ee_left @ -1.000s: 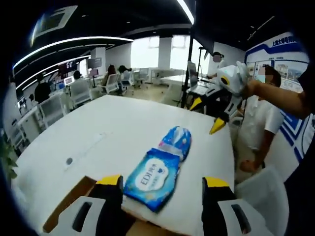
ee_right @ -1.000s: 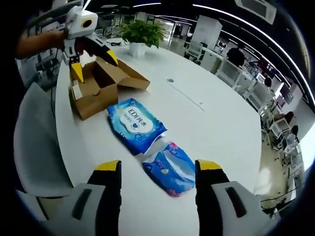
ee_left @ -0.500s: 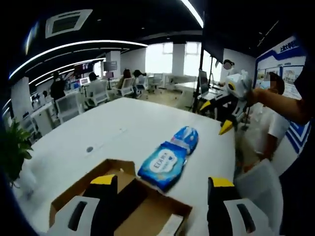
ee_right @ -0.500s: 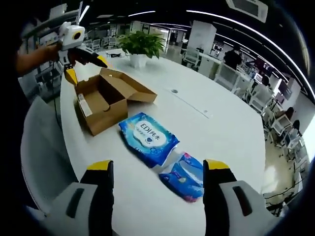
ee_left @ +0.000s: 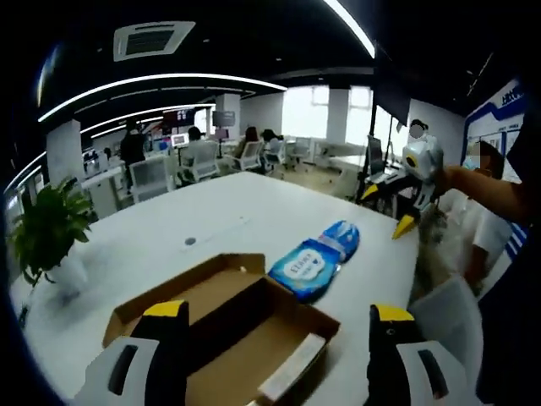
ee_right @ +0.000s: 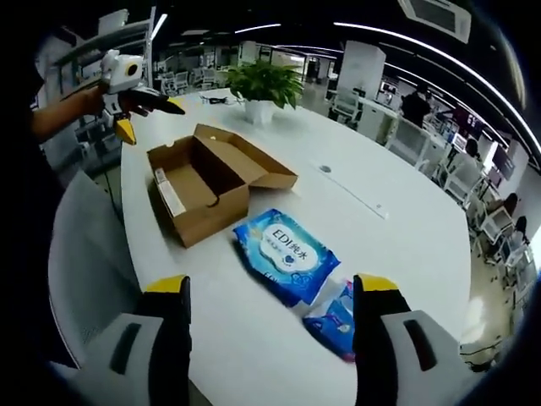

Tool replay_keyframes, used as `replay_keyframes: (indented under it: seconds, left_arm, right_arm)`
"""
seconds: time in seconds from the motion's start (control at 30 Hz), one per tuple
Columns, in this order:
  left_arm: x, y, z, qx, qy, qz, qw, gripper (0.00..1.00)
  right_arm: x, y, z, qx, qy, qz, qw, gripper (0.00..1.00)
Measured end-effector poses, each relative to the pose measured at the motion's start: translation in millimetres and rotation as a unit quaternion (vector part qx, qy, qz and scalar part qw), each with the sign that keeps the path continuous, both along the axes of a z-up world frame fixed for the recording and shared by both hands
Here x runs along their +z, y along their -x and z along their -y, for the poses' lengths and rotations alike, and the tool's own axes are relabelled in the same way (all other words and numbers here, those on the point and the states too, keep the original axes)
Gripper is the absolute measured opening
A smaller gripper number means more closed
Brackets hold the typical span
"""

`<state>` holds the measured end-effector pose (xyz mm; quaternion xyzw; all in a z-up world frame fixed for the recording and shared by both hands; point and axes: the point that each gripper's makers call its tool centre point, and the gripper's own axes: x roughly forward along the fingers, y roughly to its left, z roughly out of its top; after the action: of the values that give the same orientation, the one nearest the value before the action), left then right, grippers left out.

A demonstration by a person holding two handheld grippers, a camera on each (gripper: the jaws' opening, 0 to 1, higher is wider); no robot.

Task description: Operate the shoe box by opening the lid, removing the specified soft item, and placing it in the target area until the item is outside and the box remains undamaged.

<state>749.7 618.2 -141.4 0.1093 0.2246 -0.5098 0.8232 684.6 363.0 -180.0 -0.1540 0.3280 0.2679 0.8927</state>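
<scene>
Right gripper view: shoe box seen open near counter edge, lid folded back, interior bare. Blue wipes pack lies on counter just beside box, second blue pack touching its far end. Both grippers are pulled farther back from packs than a second ago; removal and placing judged done. Right gripper jaws wide apart, nothing held. Left gripper jaws likewise apart, empty, above box.
</scene>
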Motion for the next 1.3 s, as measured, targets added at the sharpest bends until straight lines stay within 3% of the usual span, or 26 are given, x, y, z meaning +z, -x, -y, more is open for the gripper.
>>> replay_keyframes:
  seconds: [0.4,0.83,1.03,1.3]
  left_arm:
    - [2.0,9.3,-30.5,0.032,-0.005,0.017,0.9993,1.0]
    - [-4.1,18.6,-64.1,0.057,0.0,0.009,0.9983,1.0]
    - [-6.1,21.7,-80.1,0.073,0.001,0.014,0.9973,1.0]
    - [-10.3,26.5,-93.8,0.083,-0.006,0.02,0.9964,1.0]
  right_arm:
    - [-6.0,-11.0,-43.9,0.055,-0.009,0.0,0.9984,0.73]
    - [-11.6,-25.2,-84.2,0.121,-0.004,-0.01,0.9926,0.71]
    - [-14.2,-38.3,-101.4,0.157,0.0,-0.01,0.9876,0.67]
    - [-25.7,-51.9,-128.4,0.221,0.019,-0.021,0.9748,0.64]
